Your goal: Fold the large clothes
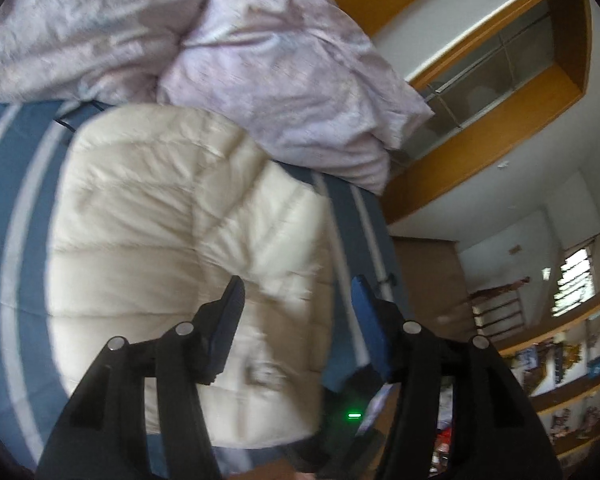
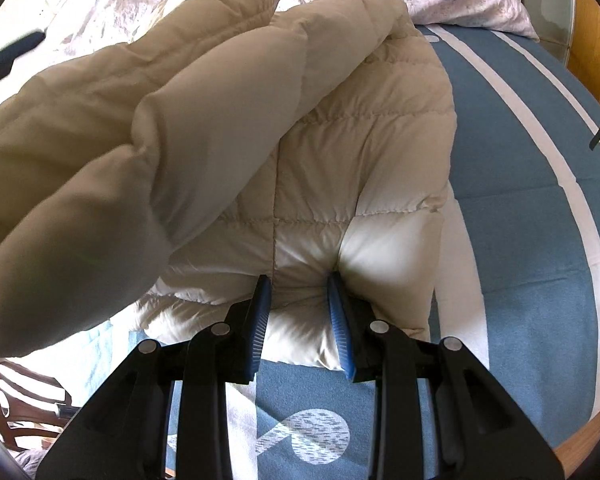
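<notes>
one cream jacket (image 2: pixel 340 152): right gripper (image 2: pixel 298 292) jaws clamp it, left gripper (image 1: pixel 296 300) jaws apart.

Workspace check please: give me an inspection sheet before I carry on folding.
Surface: blue sheet with white stripes.
Job's things: cream puffer jacket, partly folded, one part lifted near the right camera.
Clutter: lilac crumpled bedding behind the jacket.
Grippers: left gripper open above the jacket, nothing between the jaws; right gripper pinching a fold of the jacket.
Cables: thin dark cord, blurred.
Surroundings: wooden shelves, window.
</notes>
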Demonstrator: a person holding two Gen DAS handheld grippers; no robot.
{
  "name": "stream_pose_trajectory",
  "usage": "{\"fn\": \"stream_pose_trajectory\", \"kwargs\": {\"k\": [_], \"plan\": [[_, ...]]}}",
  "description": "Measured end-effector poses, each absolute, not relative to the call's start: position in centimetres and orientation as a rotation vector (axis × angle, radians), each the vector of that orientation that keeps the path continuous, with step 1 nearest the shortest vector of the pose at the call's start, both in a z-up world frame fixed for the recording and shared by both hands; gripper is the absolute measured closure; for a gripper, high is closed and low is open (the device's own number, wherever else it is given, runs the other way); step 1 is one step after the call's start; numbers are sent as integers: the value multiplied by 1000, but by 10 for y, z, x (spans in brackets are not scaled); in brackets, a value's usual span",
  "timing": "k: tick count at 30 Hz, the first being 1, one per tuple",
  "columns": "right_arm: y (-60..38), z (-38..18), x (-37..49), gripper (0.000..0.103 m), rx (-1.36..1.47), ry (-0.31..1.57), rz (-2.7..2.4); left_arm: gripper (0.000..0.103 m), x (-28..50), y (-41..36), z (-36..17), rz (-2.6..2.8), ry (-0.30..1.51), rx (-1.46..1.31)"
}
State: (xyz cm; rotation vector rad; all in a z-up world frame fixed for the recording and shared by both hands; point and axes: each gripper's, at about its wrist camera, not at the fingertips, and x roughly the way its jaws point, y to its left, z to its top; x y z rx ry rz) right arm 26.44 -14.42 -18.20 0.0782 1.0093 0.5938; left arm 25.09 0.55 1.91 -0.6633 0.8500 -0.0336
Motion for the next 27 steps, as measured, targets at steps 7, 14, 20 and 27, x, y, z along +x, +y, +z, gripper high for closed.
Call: {"fn": "stream_pose_trajectory", "kwargs": {"k": [7,14,20,27], "plan": [[-145,-182,268,71,77,1011,594,43,235,40,2,150,877,-513],[-143,-186,273,71,74,1015,586,43,230,61,-30,249,916,-458],[-139,-184,272,71,76,1017,583,42,237,51,-52,247,946,-405],[-141,-185,278,71,91,1018,585,38,252,18,-66,216,978,-302]]}}
